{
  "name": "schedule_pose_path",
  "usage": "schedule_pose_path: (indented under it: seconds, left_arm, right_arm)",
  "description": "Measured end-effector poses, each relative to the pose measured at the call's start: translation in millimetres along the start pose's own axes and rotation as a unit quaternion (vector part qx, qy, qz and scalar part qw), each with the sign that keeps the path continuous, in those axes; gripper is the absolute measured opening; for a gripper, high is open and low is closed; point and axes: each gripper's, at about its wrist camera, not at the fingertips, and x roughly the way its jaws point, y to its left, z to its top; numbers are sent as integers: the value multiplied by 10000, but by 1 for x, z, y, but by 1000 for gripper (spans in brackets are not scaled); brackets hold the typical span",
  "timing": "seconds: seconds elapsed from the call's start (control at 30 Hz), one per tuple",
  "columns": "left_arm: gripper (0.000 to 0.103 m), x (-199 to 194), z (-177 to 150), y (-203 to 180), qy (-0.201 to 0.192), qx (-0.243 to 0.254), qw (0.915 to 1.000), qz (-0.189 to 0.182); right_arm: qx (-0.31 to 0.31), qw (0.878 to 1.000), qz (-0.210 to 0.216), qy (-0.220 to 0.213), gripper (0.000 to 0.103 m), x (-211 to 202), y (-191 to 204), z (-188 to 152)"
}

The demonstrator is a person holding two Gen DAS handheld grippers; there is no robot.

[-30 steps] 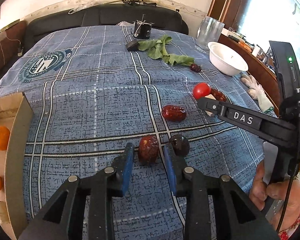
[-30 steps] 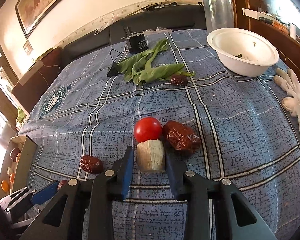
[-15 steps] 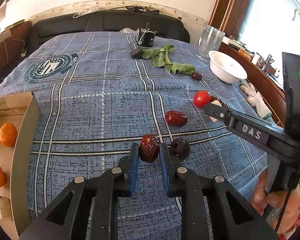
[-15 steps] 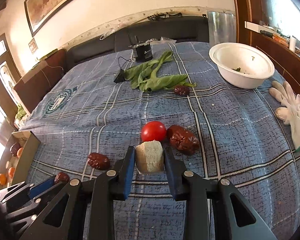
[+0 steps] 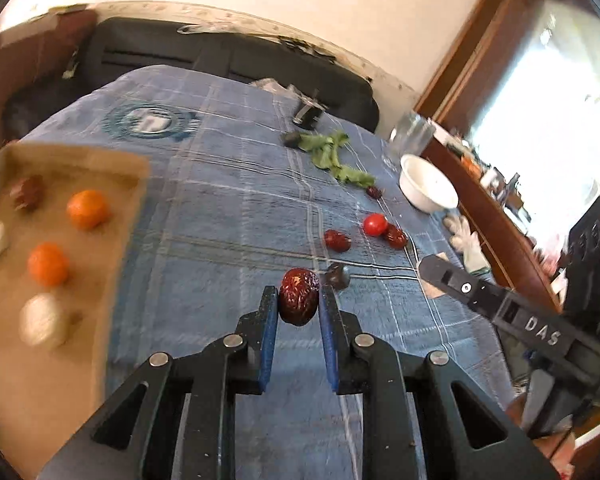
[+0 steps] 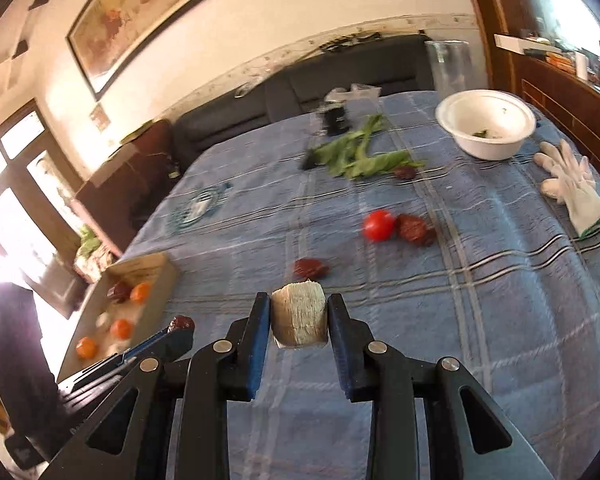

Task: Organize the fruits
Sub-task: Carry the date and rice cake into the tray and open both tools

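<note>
The left hand-held gripper (image 5: 299, 300) is pinching a red date (image 5: 299, 295) between its blue pads, lifted clear of the blue plaid surface (image 5: 228, 216), apparently for carrying to the cardboard box (image 5: 60, 360) at the left, where oranges (image 5: 87, 209) and pale pieces are already lying. The right hand-held gripper (image 6: 299, 314) is clamping a pale fibrous chunk (image 6: 299, 314), likewise raised. Further right, a tomato (image 6: 378, 225) and more dates (image 6: 415, 229) are waiting near the white bowl (image 6: 486, 126).
</note>
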Motion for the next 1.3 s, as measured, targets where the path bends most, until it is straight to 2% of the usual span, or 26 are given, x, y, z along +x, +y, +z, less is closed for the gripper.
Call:
schedule_pose_path:
  seconds: [0.1, 0.17, 0.33, 0.47, 0.63, 0.9, 1.07, 1.17, 1.27, 1.3]
  left_arm:
    - [20, -34, -1, 26, -149, -190, 9991, 344]
    - [20, -55, -2, 49, -237, -358, 9964, 734]
    - [20, -88, -4, 108, -299, -756, 9805, 1787]
    - [20, -88, -12, 147, -62, -1095, 9704, 2151]
    - [20, -78, -19, 169, 175, -1297, 9658, 2237]
    - [21, -75, -18, 176, 176, -1382, 9681, 2084]
    - [36, -90, -19, 177, -37, -1460, 9689, 1999]
    - [43, -103, -17, 174, -220, -1442, 9694, 1977]
    - [55, -114, -15, 170, -405, -1437, 9692, 1959]
    - [60, -116, -14, 168, -439, -1425, 9691, 1964]
  right_arm:
    - [-320, 9992, 250, 71, 32, 0, 41, -8]
    - [-560, 9975, 415, 132, 32, 4, 67, -13]
    - [-1239, 9881, 779, 474, 32, 29, 136, -35]
    - [-1588, 9784, 1007, 856, 33, 55, 176, -55]
    - [-1954, 9687, 998, 1161, 33, 82, 206, -75]
    - [-2205, 9620, 824, 1383, 33, 112, 224, -90]
    - [-2259, 9615, 769, 1362, 34, 115, 231, -91]
    - [-2223, 9630, 813, 1292, 41, 111, 230, -89]
    - [-2154, 9665, 852, 1111, 45, 97, 228, -85]
    - [-2123, 9679, 858, 1037, 50, 93, 228, -83]
